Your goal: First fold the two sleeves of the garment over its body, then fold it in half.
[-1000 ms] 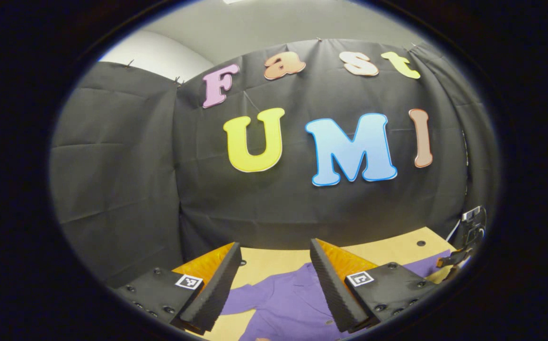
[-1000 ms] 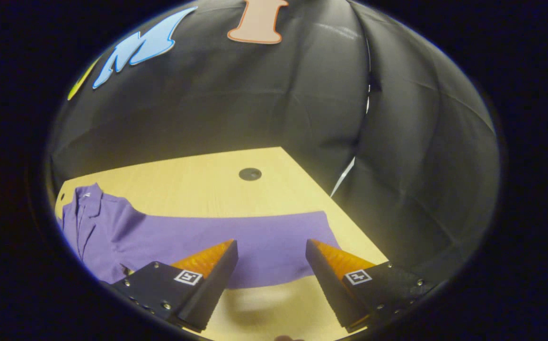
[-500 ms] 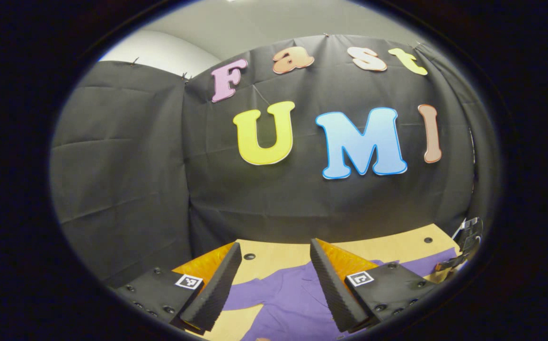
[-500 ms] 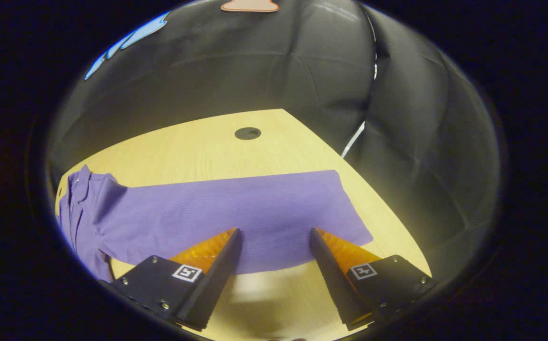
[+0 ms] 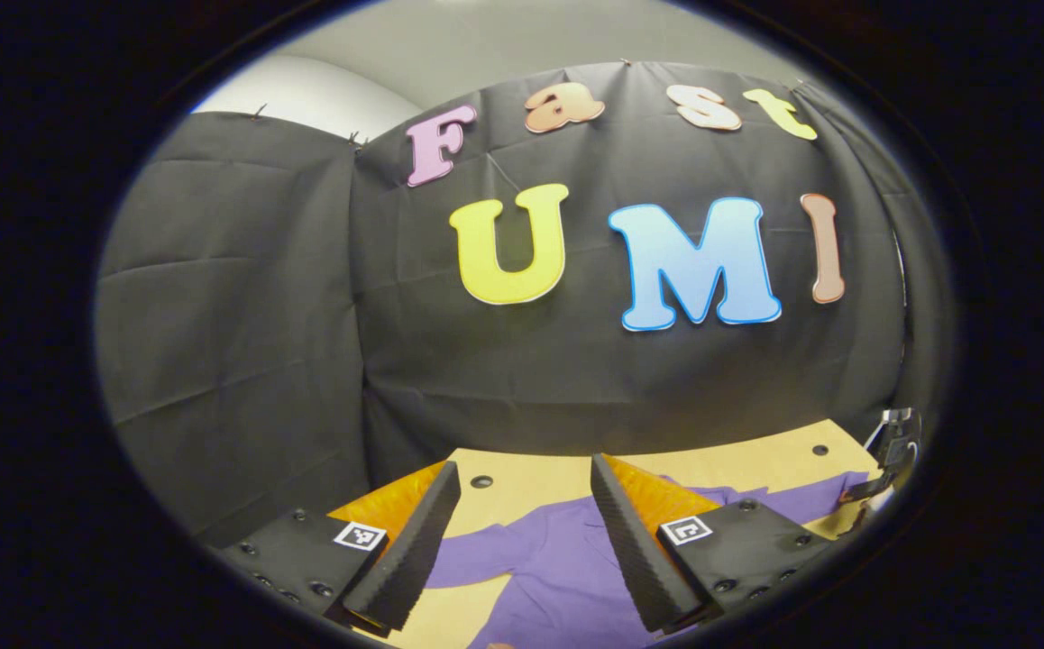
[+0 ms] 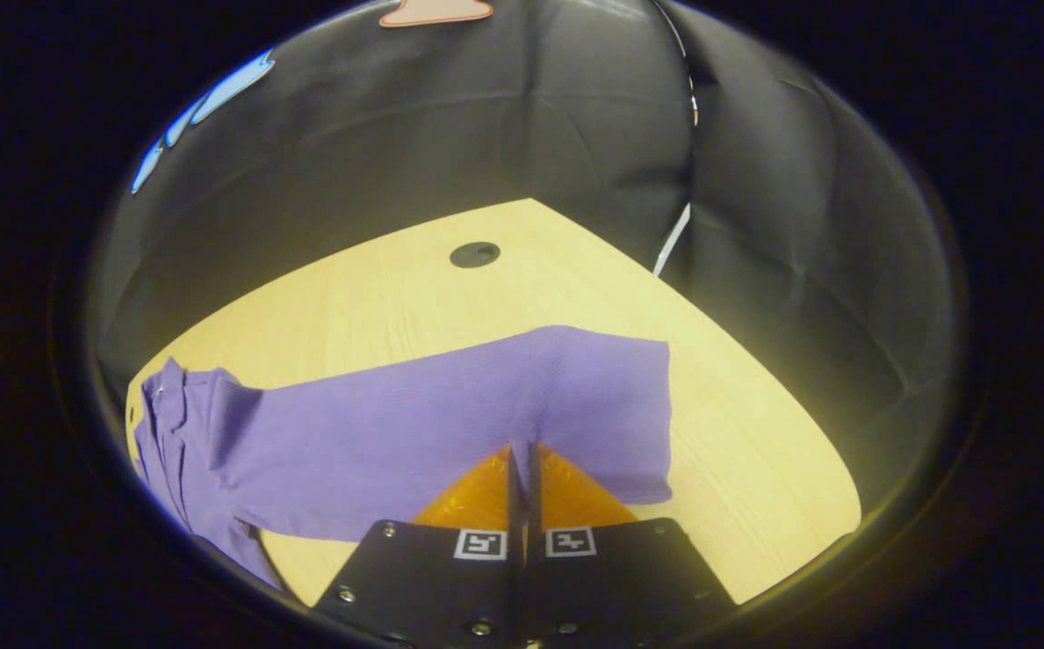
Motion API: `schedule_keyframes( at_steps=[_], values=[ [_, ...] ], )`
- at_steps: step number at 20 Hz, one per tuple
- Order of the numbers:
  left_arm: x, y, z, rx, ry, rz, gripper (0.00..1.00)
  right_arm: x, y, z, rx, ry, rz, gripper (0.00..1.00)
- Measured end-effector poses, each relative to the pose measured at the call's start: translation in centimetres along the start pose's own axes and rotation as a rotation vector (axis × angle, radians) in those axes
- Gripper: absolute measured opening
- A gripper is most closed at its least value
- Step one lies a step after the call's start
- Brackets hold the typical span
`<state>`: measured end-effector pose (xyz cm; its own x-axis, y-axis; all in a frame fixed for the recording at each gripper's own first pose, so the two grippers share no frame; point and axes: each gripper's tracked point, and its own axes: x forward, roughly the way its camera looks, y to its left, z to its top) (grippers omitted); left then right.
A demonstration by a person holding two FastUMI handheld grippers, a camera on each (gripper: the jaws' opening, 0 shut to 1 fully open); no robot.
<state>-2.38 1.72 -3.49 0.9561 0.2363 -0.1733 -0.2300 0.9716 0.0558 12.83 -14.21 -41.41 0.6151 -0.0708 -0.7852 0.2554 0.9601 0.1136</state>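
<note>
- Booth was dim; tabletop [image 6: 576, 288] lit warm from above.
- Strong fisheye bending at edges.
- Focus sharp, slight softness at rims, no glare.

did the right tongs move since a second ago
Yes. The right tongs went forward over the sleeve toward the round hole in the table; open a second ago, they are now shut on the sleeve's near edge.

A light wooden table [image 6: 414, 297] fills the lower half of the right gripper view, with a small round black hole [image 6: 475, 254] at about 12 o'clock. In the left gripper view the same table [image 5: 738, 464] shows two such holes, one [image 5: 481, 481] near 6 o'clock, one [image 5: 819, 449] near 4 o'clock.
</note>
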Motion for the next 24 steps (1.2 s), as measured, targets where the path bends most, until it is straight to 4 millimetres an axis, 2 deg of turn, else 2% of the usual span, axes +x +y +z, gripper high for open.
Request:
schedule_keyframes(
  at_steps=[2,5,8,12,16,17,18,19,22,23,24],
  values=[
    [0.4,0.4,-0.4,-0.003,0.008,-0.005,0.96,-0.4,0.4,0.2,0.023,0.006,0.0,0.02],
    [0.6,1.0,-0.9,-0.008,0.013,-0.015,0.96,-1.8,2.6,1.8,0.078,-0.026,0.059,0.01],
    [1.2,1.8,-1.4,-0.013,0.018,-0.026,0.96,-3.6,6.7,2.8,0.081,-0.053,0.122,0.01],
    [2.3,3.8,-2.8,-0.022,0.034,-0.028,0.96,-5.8,12.7,3.6,0.059,-0.082,0.21,0.01],
    [4.1,8.6,-5.4,-0.037,0.064,-0.007,0.95,-9.3,22.0,2.6,0.018,-0.086,0.32,0.01],
    [4.8,10.3,-6.5,-0.042,0.077,0.002,0.95,-10.3,25.1,1.9,-0.006,-0.084,0.348,0.04],
    [5.6,12.4,-8.0,-0.045,0.094,0.012,0.95,-11.2,28.1,1.1,-0.028,-0.079,0.37,0.01],
    [6.0,13.8,-8.8,-0.045,0.102,0.017,0.96,-11.6,29.5,0.5,-0.03,-0.073,0.384,0.04],
    [7.8,19.3,-12.2,-0.055,0.142,0.041,0.95,-14.1,36.8,-2.5,-0.066,-0.047,0.451,0.01],
    [8.2,21.2,-13.7,-0.065,0.16,0.053,0.96,-15.2,39.5,-3.9,-0.087,-0.036,0.479,0.04],
    [8.6,22.3,-14.5,-0.067,0.171,0.062,0.94,-15.9,41.4,-5.0,-0.114,-0.028,0.496,0.01]
  ],
)
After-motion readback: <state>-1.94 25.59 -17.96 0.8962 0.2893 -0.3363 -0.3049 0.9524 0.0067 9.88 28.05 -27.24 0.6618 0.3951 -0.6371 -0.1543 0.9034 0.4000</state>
